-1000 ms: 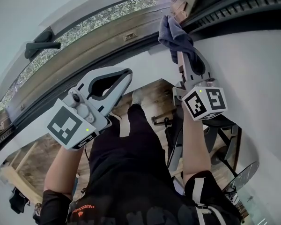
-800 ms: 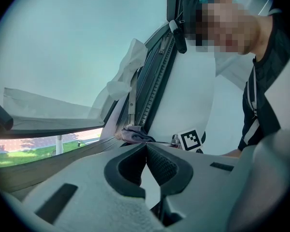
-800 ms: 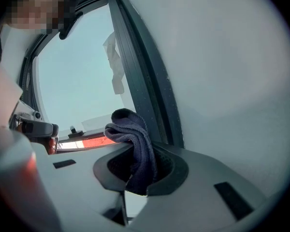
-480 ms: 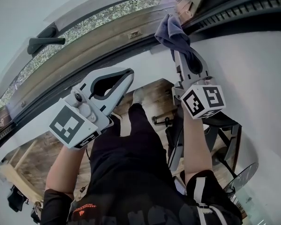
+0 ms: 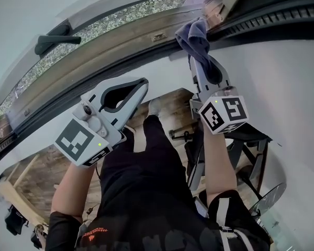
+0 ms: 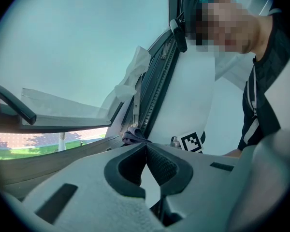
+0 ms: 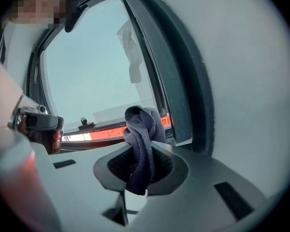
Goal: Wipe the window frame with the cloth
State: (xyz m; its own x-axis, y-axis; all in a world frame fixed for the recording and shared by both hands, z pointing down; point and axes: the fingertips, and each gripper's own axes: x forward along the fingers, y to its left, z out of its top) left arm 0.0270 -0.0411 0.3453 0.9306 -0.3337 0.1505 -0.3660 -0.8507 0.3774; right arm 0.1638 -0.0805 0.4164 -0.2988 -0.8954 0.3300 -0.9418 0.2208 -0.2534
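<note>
Your right claw [image 7: 141, 158] edged cloth [image 5: 194, 38] slightly along window frame [image 5: 120, 45], toward corner; clamped on bunched cloth. Left claw [image 6: 146, 148] closed, empty, clear of frame. Risk: dangling tail snags corner hardware and pulls from your grip.

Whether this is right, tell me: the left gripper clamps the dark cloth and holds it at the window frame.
Wrong gripper: the right gripper clamps the dark cloth and holds it at the window frame, as the right gripper view shows. The left gripper is shut, empty.
</note>
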